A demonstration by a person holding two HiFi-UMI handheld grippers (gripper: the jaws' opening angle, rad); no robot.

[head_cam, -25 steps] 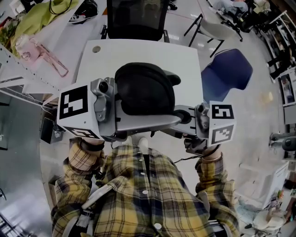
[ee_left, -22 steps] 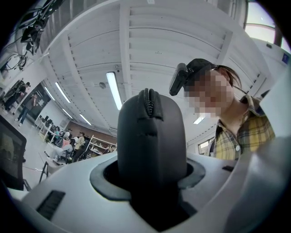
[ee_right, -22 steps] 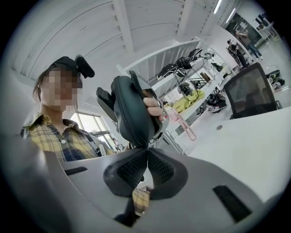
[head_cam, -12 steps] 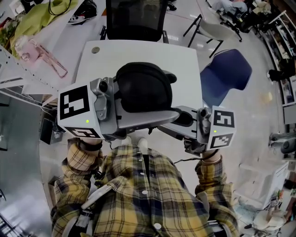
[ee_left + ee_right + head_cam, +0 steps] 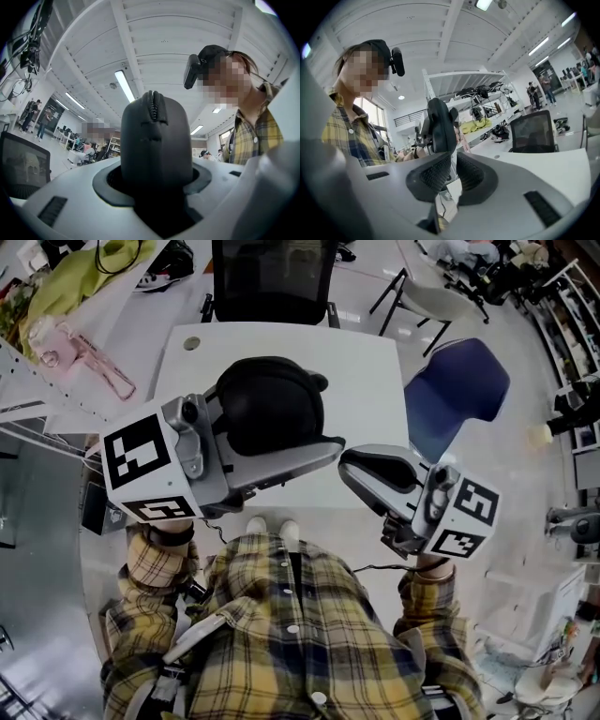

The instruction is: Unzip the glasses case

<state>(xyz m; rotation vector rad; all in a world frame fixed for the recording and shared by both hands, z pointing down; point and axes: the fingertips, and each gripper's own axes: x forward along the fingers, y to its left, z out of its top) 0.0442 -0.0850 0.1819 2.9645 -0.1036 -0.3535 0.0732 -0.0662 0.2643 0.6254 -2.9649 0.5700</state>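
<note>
A black oval glasses case is held above the white table, with my left gripper shut on its near end. In the left gripper view the case stands up between the jaws, its zipper running over the top. My right gripper hangs to the right of the case, apart from it. Its jaws have just been opening: the ribbed pads stand slightly apart with nothing between them. Beyond them the case shows edge-on.
A black mesh office chair stands at the table's far edge. A blue chair is to the right. A pink object and green cloth lie on a surface at the far left.
My right gripper has come away from the case, moving right and turning. The left gripper has shifted left and tilted with the case still in it.
</note>
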